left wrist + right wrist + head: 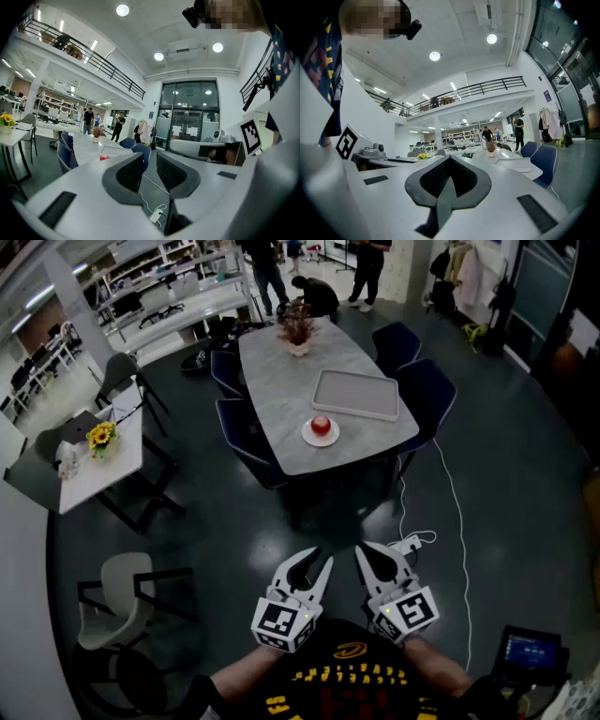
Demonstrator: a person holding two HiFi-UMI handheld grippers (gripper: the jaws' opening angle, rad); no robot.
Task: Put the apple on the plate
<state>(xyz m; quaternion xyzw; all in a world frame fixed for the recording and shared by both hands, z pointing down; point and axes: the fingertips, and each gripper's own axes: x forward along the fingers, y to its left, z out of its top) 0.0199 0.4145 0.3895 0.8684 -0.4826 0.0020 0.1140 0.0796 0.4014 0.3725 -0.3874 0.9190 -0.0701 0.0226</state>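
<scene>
Closest to the person, the left gripper (317, 561) is held low over the dark floor (234, 512). Its fingers (129, 173) are apart with a clear gap, and nothing is between them. Just beside it is the right gripper (373, 551), whose fingers (436, 180) are pressed together at the tips and grip nothing. A little further on the floor, a white power strip (410, 543) lies near the right gripper, and its cable (455, 493) runs toward the grey worktop (281, 399). Both grippers are well apart from this worktop. On its near end stands a white plate (308, 437), and the red apple (321, 424) sits in the middle of the plate. Just behind the plate lies a pale rectangular tray (356, 394), not touching it. At the far end of the worktop stands a pot (298, 347) with a reddish plant. Blue chairs (424, 395) stand along both long sides. Beyond the worktop, several people (319, 294) are on the floor.
</scene>
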